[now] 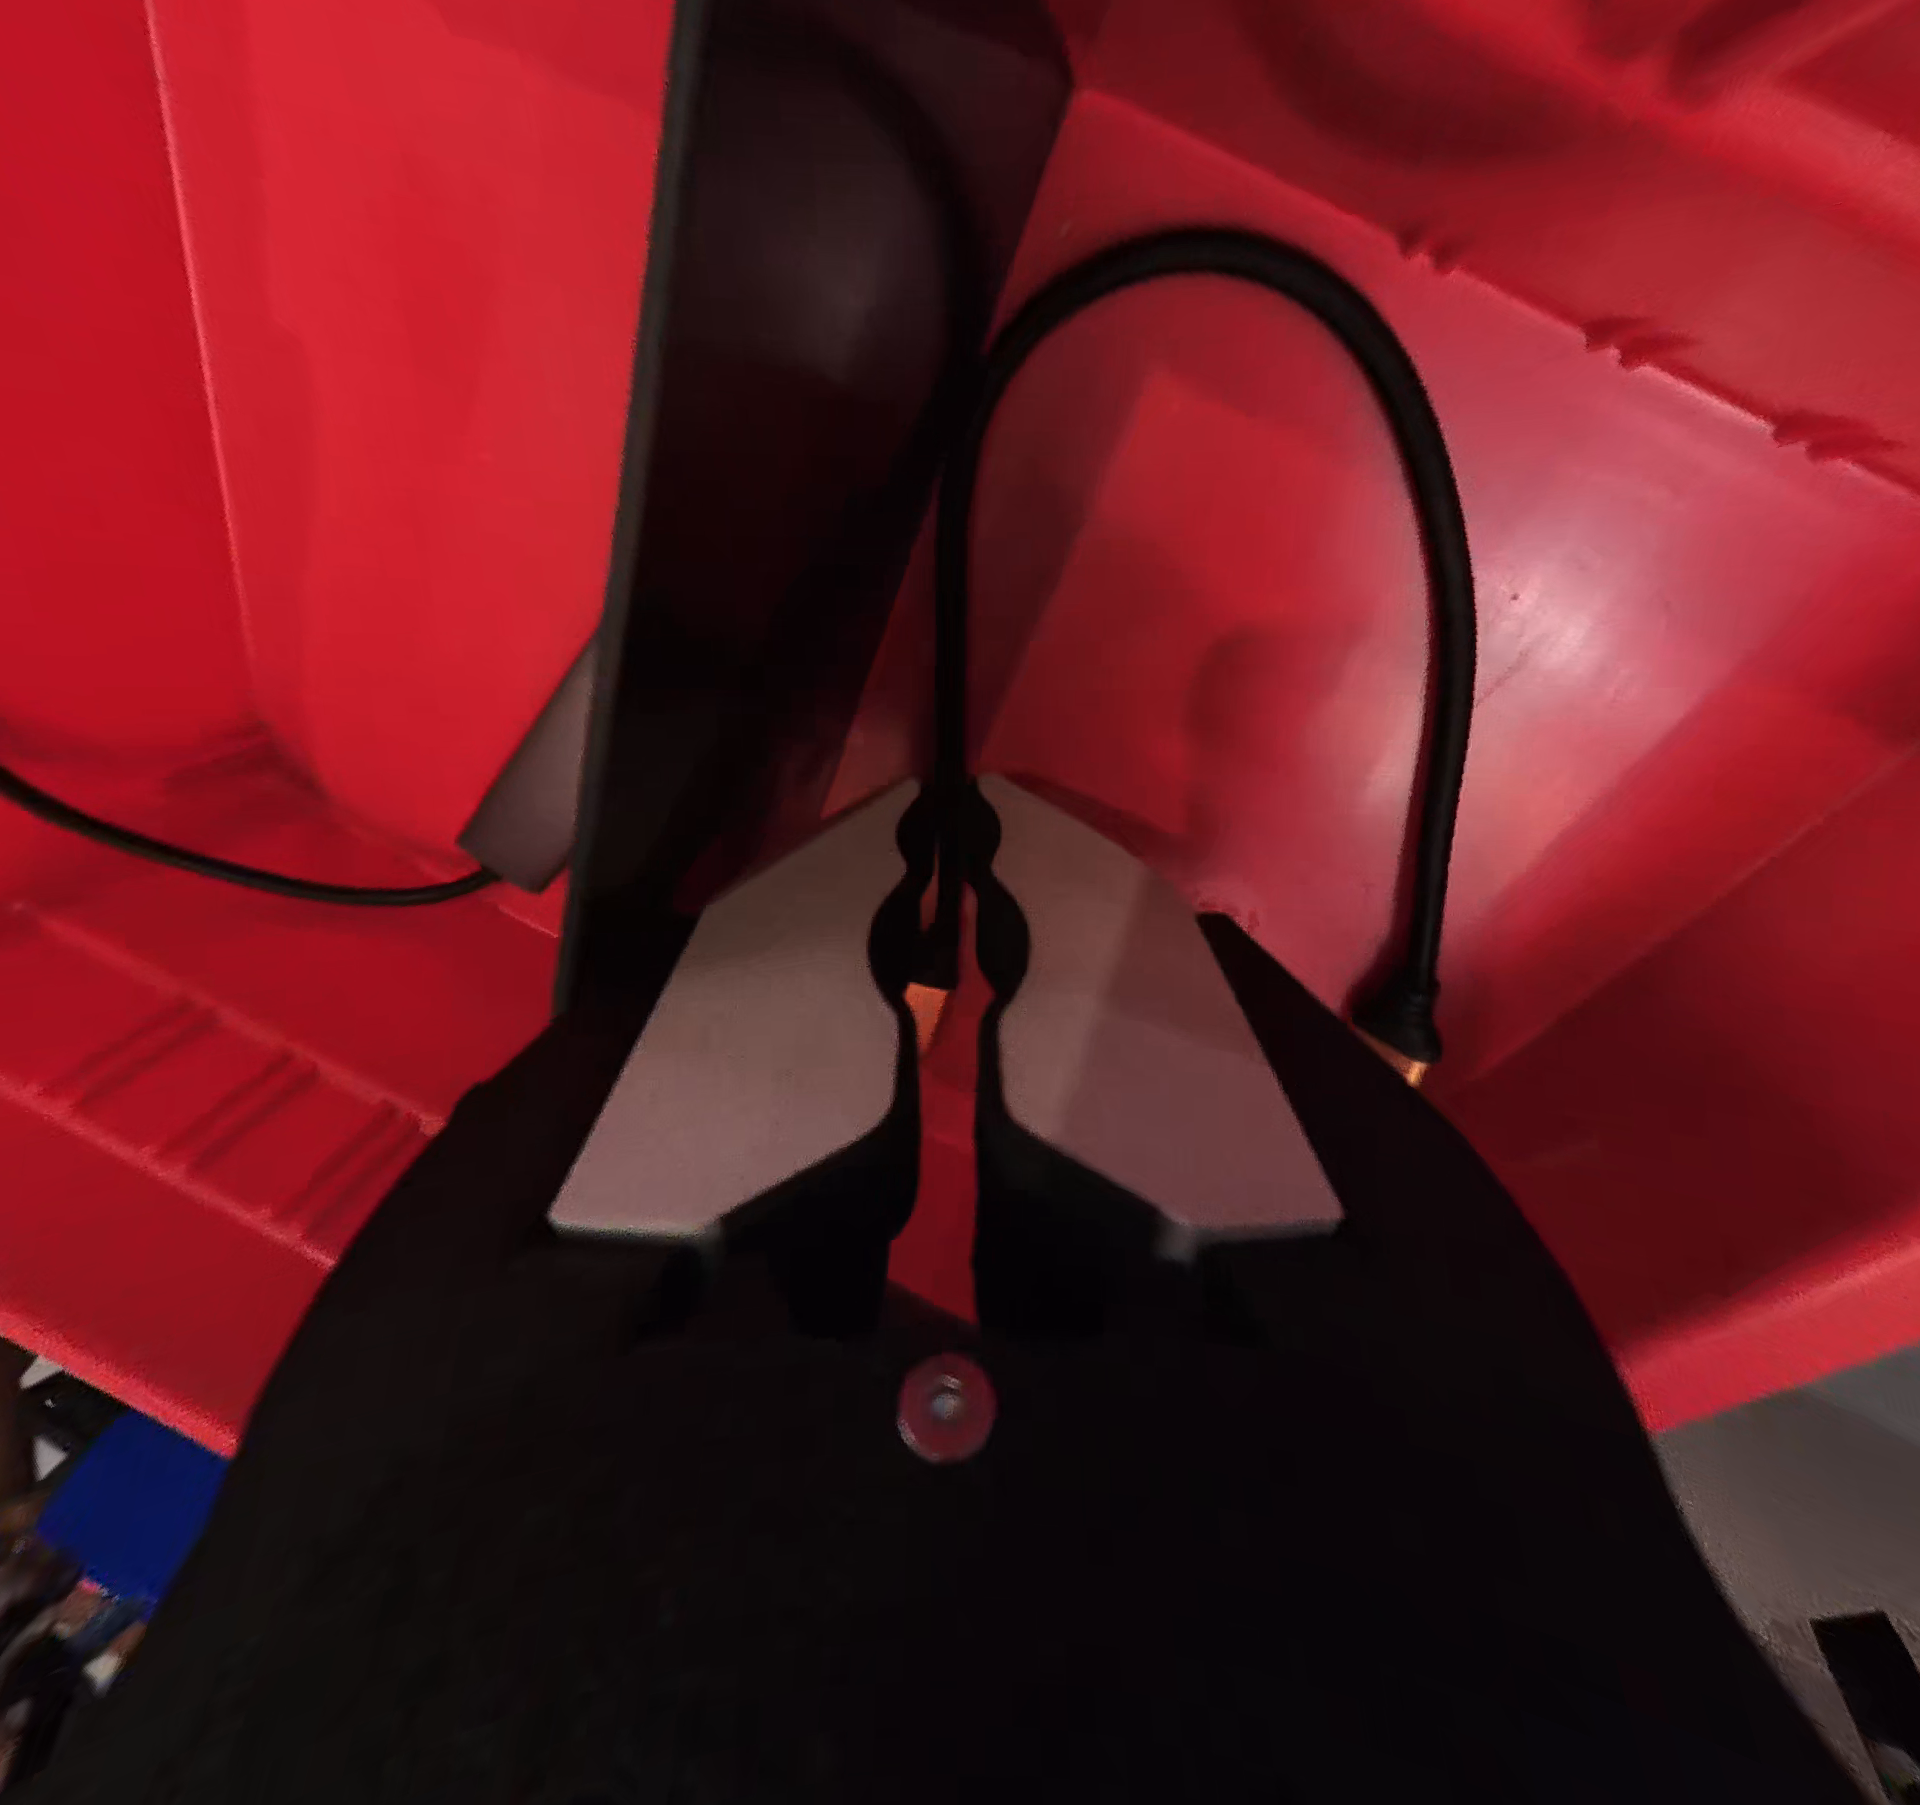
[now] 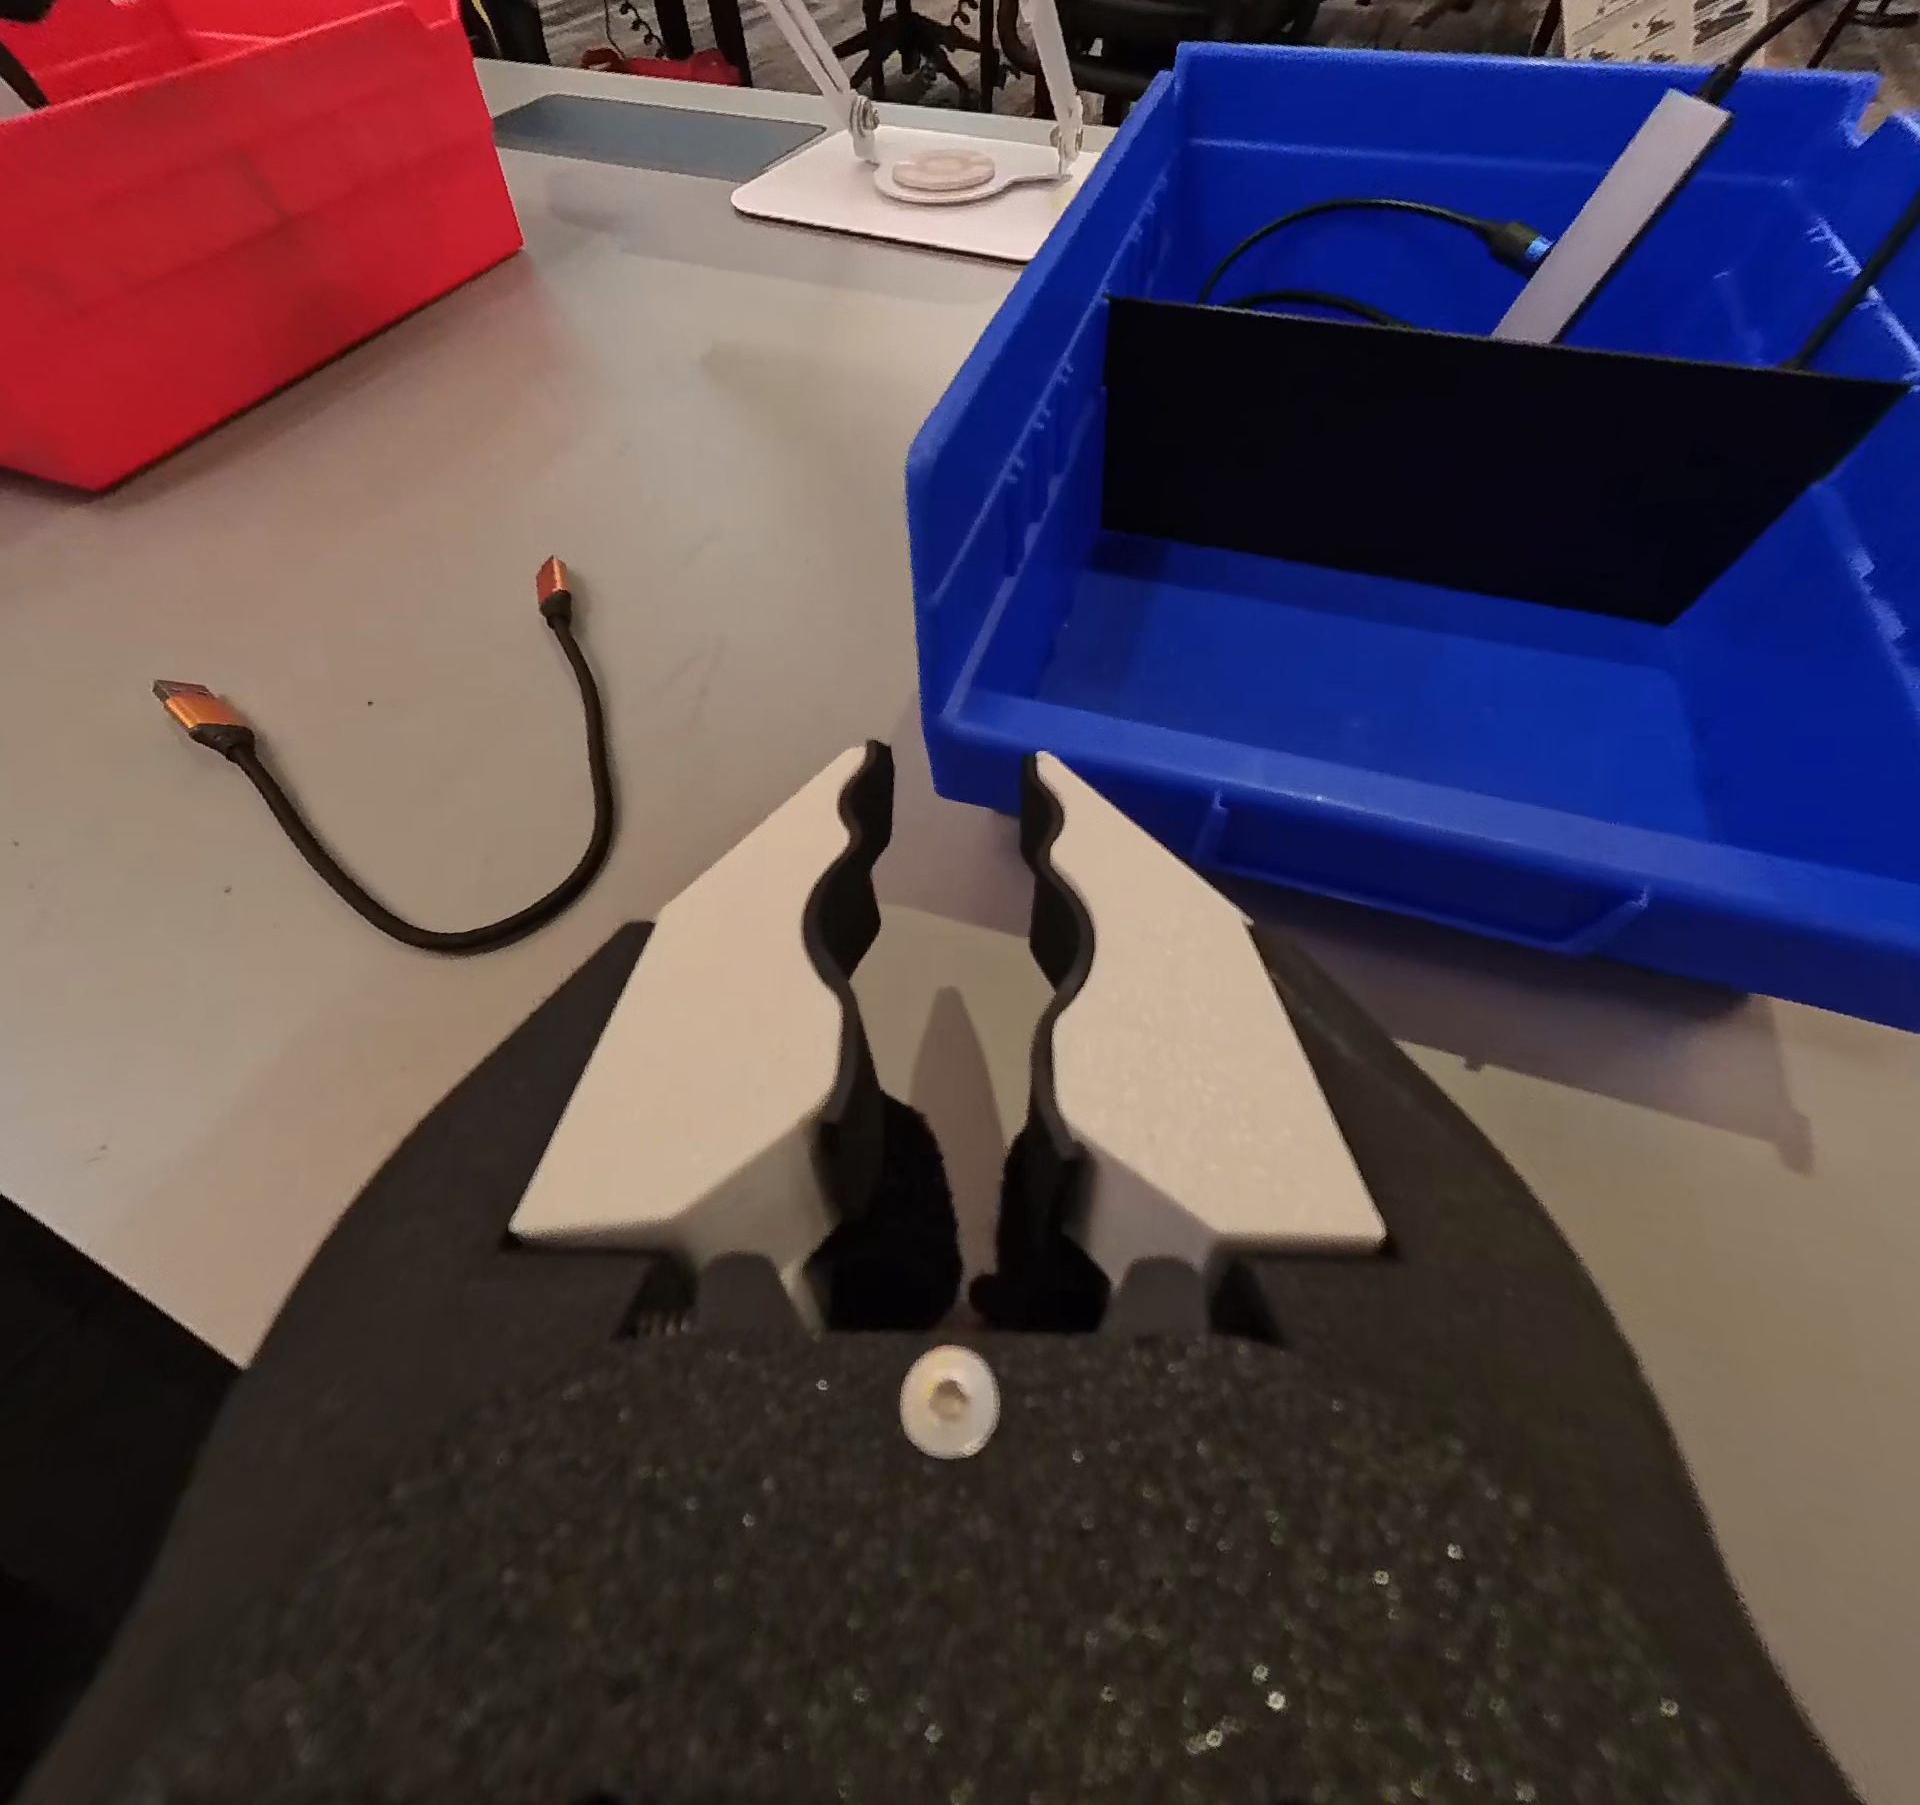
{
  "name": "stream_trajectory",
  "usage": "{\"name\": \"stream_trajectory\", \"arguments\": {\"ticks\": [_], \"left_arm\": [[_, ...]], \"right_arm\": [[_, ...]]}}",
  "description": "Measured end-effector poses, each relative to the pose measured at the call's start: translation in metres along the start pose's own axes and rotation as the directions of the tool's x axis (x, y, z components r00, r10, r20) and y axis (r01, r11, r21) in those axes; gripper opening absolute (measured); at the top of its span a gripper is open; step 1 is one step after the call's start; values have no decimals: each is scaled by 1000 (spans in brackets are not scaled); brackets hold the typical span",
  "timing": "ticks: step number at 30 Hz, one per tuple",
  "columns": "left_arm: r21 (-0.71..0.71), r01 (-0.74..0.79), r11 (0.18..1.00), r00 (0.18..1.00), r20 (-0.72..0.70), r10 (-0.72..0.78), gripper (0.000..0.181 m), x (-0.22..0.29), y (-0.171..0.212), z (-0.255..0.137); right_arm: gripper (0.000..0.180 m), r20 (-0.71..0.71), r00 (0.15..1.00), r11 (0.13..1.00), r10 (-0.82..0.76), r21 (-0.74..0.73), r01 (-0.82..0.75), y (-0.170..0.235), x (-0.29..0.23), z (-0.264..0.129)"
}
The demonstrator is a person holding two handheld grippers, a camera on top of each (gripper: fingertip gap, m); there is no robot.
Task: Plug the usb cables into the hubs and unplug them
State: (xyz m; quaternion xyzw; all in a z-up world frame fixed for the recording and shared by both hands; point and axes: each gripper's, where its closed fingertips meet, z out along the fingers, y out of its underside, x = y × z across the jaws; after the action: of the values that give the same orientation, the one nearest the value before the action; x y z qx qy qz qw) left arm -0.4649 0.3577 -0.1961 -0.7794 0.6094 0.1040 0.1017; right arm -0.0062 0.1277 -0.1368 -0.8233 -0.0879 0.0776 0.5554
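Two jaws of the left gripper (image 1: pixel 948 924) clamp a short black USB cable (image 1: pixel 1444 560) inside the red bin (image 1: pixel 1558 197); advise aligning its orange plug squarely. Right gripper (image 2: pixel 956 799) hangs released over the table (image 2: pixel 727 467), beside the blue bin (image 2: pixel 1351 799).

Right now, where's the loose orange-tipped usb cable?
Right wrist view: the loose cable lies curled on the grey table, left of the open right gripper, between the red bin and blue bin.

Glossy red plastic bin (image 1: pixel 1558 612), braided matt cable (image 2: pixel 582 779), smooth grey tabletop (image 2: pixel 727 467), glossy blue plastic bin (image 2: pixel 1403 747).
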Motion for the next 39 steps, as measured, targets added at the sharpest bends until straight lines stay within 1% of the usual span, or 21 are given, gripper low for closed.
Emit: {"name": "stream_trajectory", "arguments": {"ticks": [1, 3, 6, 11, 13, 16, 18, 20, 22, 24, 25, 27, 30, 33, 36, 39], "left_arm": [[6, 3, 1000, 1000, 5, -3, 4, 0, 0, 0], [15, -8, 1000, 1000, 17, 8, 4, 0, 0, 0], [36, -63, 997, 997, 40, 61, 3, 4, 4, -7], [128, -57, 990, 997, 64, 50, 3, 12, 11, -47], [153, -78, 985, 992, 109, 62, 3, 10, 12, -67], [194, -118, 974, 966, 248, 68, 3, -1, 9, -114], [231, -149, 962, 929, 366, 56, 3, -10, 4, -160], [273, -211, 939, 896, 438, 73, 3, -5, -7, -207], [291, -314, 904, 864, 482, 145, 3, 13, -23, -244], [283, -431, 857, 831, 495, 254, 3, 38, -42, -265], [268, -484, 833, 814, 488, 316, 3, 51, -53, -267], [211, -583, 785, 767, 462, 445, 3, 75, -73, -259], [165, -695, 700, 700, 381, 604, 3, 109, -105, -225], [177, -778, 603, 628, 260, 734, 3, 146, -135, -176], [213, -830, 515, 550, 165, 819, 3, 180, -165, -128], [310, -831, 462, 512, 102, 853, 3, 213, -198, -101]], "right_arm": [[23, -2, 1000, 1000, -4, -2, 4, 0, 0, 0], [23, -4, 1000, 1000, -7, -2, 7, 0, 0, 0], [23, 0, 1000, 1000, -1, -2, 1, 1, 0, 0], [23, 5, 1000, 1000, -2, -2, 2, 1, -1, 0], [23, 10, 1000, 1000, -2, -4, 2, 1, -2, 0], [23, 12, 1000, 1000, -7, -9, 7, 2, -4, 1], [23, 7, 1000, 1000, -12, -8, 12, 2, -3, 1], [23, 5, 1000, 1000, -15, -11, 15, 2, -3, 1], [23, 2, 1000, 1000, -16, -9, 16, 2, -2, 0], [23, 3, 1000, 1000, -13, -9, 13, 2, -2, 0], [23, 3, 1000, 1000, -14, -9, 14, 2, -3, 0], [23, 4, 1000, 1000, -18, -8, 18, 1, -3, 0], [23, 5, 1000, 1000, -23, -9, 23, 1, -4, 0], [23, 4, 1000, 1000, -26, -8, 26, 1, -5, 0], [23, 2, 1000, 1000, -26, -7, 26, 1, -4, -1], [23, 2, 1000, 1000, -24, -10, 24, 2, -3, -1]]}}
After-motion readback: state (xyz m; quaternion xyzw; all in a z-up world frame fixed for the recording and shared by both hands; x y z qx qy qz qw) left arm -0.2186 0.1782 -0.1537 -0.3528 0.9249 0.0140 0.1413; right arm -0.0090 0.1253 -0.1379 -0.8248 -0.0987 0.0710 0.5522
